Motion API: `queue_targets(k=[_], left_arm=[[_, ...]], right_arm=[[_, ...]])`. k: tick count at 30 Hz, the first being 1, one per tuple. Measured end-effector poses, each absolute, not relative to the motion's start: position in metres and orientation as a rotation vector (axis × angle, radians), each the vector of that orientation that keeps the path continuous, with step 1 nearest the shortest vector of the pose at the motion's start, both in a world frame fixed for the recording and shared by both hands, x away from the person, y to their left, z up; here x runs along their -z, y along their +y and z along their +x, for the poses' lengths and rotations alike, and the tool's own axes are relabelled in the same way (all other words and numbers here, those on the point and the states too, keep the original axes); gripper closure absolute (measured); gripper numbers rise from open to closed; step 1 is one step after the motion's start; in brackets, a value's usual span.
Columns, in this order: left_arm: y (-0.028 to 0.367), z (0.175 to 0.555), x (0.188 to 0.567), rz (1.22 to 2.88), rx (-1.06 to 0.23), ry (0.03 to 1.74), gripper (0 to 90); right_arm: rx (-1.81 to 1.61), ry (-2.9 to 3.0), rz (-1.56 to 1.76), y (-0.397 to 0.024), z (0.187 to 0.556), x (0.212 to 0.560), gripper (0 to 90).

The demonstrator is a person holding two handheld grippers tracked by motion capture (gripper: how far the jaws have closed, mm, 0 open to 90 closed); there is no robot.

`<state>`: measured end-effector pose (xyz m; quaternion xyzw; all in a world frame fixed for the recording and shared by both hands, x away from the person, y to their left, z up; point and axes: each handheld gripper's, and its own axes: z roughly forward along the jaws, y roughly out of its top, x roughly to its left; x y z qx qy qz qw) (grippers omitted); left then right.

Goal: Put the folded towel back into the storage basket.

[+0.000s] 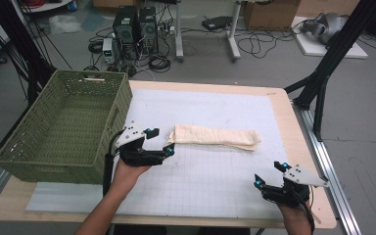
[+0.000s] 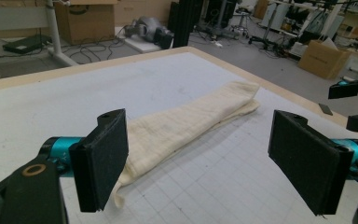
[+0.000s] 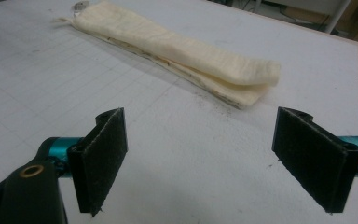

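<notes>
Left gripper [image 1: 159,141] stands wide open with nothing between its jaws, the near end of the folded cream cloth [image 1: 215,136] lying just ahead of its fingertips on the white mat [image 1: 215,181]. Right gripper [image 1: 269,175] is also spread wide and empty, with the cloth's far end well ahead of it; a green basket [image 1: 63,127] sits just behind the left gripper.

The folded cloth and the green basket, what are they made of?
The folded cloth looks like soft cream woven fabric, matte, with a faint grid weave. The green basket looks like moulded plastic imitating wicker, going by its even perforated walls; I can't be sure.
</notes>
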<state>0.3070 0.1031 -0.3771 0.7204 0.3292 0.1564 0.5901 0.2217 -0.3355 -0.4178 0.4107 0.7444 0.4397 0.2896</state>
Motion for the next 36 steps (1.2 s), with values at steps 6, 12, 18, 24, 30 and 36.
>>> queue_targets(k=[6,12,18,24,30,36], left_arm=[[0.097,0.322,0.381,1.699,-0.366,0.823,22.6],[0.089,0.337,0.388,1.723,-0.368,0.864,22.7],[0.082,0.348,0.39,1.733,-0.358,0.88,21.2],[0.076,0.357,0.392,1.753,-0.384,0.89,21.0],[0.072,0.372,0.402,1.782,-0.39,0.973,19.6],[0.069,0.384,0.42,1.935,-0.436,0.98,24.9]], right_arm=[[-1.182,1.986,1.098,-0.336,0.222,0.418,16.5],[-1.174,1.99,1.098,-0.336,0.222,0.418,16.5],[-1.175,1.991,1.096,-0.336,0.222,0.418,16.6],[-1.18,1.992,1.099,-0.335,0.222,0.418,16.5],[-1.182,1.996,1.092,-0.334,0.221,0.417,16.5],[-1.175,2.005,1.09,-0.332,0.221,0.418,16.5]])
